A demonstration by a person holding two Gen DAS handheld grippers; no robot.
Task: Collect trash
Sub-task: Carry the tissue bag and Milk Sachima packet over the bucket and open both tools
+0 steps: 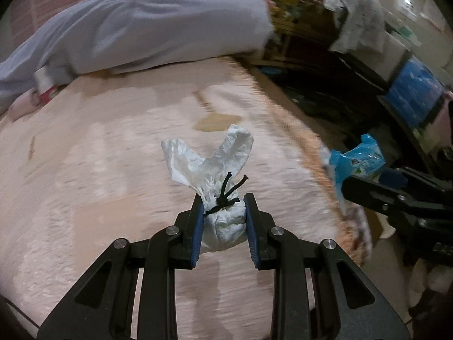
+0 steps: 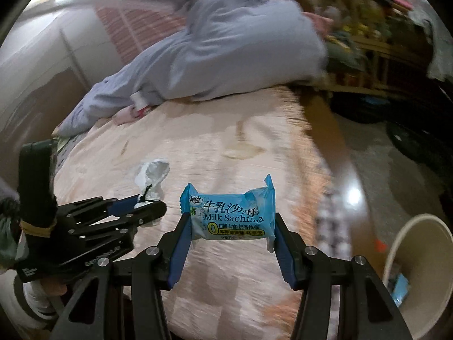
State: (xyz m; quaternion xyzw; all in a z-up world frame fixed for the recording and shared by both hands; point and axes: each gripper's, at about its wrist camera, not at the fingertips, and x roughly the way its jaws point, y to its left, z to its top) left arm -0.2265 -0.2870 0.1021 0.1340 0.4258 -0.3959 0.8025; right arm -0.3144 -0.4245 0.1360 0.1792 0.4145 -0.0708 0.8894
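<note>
My left gripper (image 1: 223, 205) is shut on a crumpled white tissue wad (image 1: 215, 170) tied with black string, held above the pink bed cover (image 1: 113, 170). It also shows in the right wrist view (image 2: 151, 180), with the left gripper (image 2: 150, 205) at the left. My right gripper (image 2: 230, 226) is shut on a blue Milk Sachima snack wrapper (image 2: 232, 212), held above the bed. The wrapper (image 1: 359, 160) and right gripper (image 1: 348, 181) show at the right of the left wrist view.
A white bin (image 2: 419, 269) with a blue wrapper inside stands on the floor at lower right. A pale blue quilt (image 1: 141, 25) lies at the far end of the bed. Cluttered wooden shelves (image 2: 368, 42) stand beyond the bed's right edge.
</note>
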